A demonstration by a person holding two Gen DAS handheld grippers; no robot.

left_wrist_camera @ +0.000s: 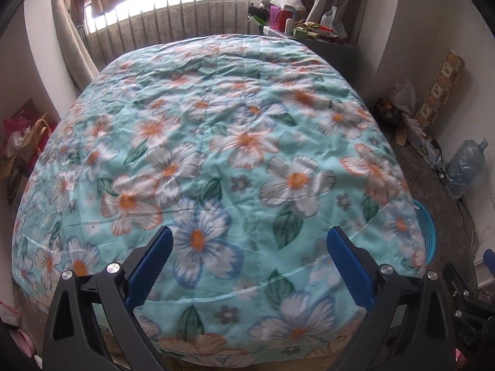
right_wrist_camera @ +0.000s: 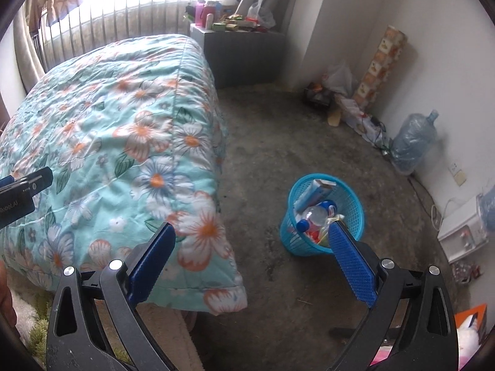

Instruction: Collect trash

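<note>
- Left gripper (right_wrist_camera: 18, 191): body carries partly cut-off lettering, apparently "Robot.AI".
- Left gripper, own view: jaws spread wide, empty, above the floral quilt (left_wrist_camera: 216, 142).
- Right gripper (right_wrist_camera: 250, 241): jaws released, holding nothing, pointed floorward.
- Trash (right_wrist_camera: 315, 213) sits inside the blue basket (right_wrist_camera: 352, 204), beside the bed.

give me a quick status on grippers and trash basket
Left gripper open, empty, over floral quilt. Right gripper open, empty. Blue basket upright on floor, holding trash. Nothing blocking.
</note>
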